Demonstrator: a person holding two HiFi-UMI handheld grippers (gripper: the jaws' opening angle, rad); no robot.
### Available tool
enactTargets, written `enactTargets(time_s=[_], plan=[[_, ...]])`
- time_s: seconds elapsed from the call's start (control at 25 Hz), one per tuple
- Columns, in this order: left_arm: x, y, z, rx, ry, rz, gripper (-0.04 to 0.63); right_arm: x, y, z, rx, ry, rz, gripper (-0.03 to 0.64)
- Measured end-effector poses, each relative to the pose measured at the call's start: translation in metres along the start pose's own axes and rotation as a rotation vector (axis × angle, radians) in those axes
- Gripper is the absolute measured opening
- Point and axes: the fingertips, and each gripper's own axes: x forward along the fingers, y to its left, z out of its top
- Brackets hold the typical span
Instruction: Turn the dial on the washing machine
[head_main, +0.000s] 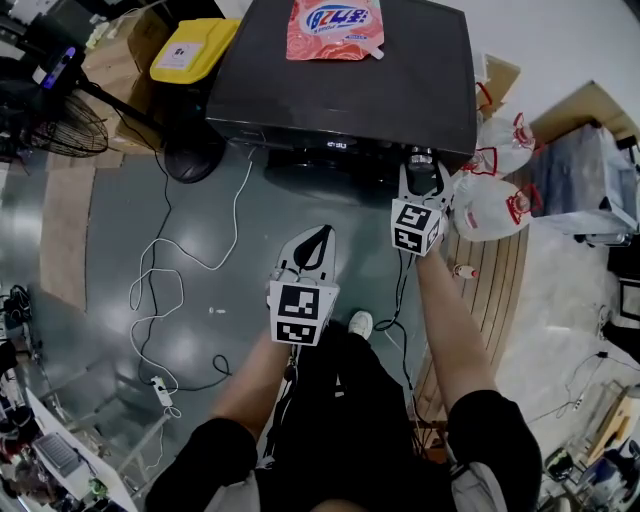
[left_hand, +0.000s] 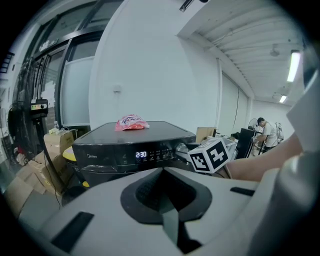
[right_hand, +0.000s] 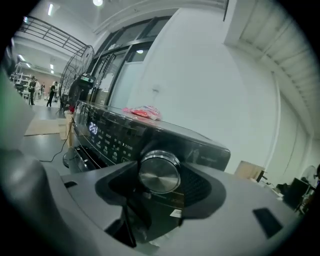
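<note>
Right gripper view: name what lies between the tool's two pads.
The silver dial of the washing machine lies there; the right tool grips its sides, seen in that view.

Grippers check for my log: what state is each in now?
Left gripper: closed, empty.
Right gripper: closed on the dial.

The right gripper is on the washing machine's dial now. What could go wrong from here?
The right gripper holds the smooth metal dial only by its sides, so it may slip while turning. A turn too far could choose the wrong programme; the display shows 2:30, so it is worth watching.
</note>
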Motion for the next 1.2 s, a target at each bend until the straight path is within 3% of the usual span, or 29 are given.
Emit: enactTargets(time_s=[0.24,0.52,0.8,1.2], plan=[[-0.001,0.0,-0.001,0.007,0.005,0.001,0.009,0.001,0.0,-0.001,0.024,0.007,0.001,0.272],[0.0,0.009,-0.006,-0.003,0.014,0.022,0.009,0.005,-0.001,0.001,0.182,-0.009,0.067,0.273],[0.003,0.003,-0.007,-0.003,0.015,0.01,0.009,0.007,-0.012,-0.004,0.545,0.018,0.12,0.273],[0.002,0.006,-0.006,-0.013,0.007,0.017,0.009,0.006,-0.012,-0.005,0.54,0.017,0.124,0.273]])
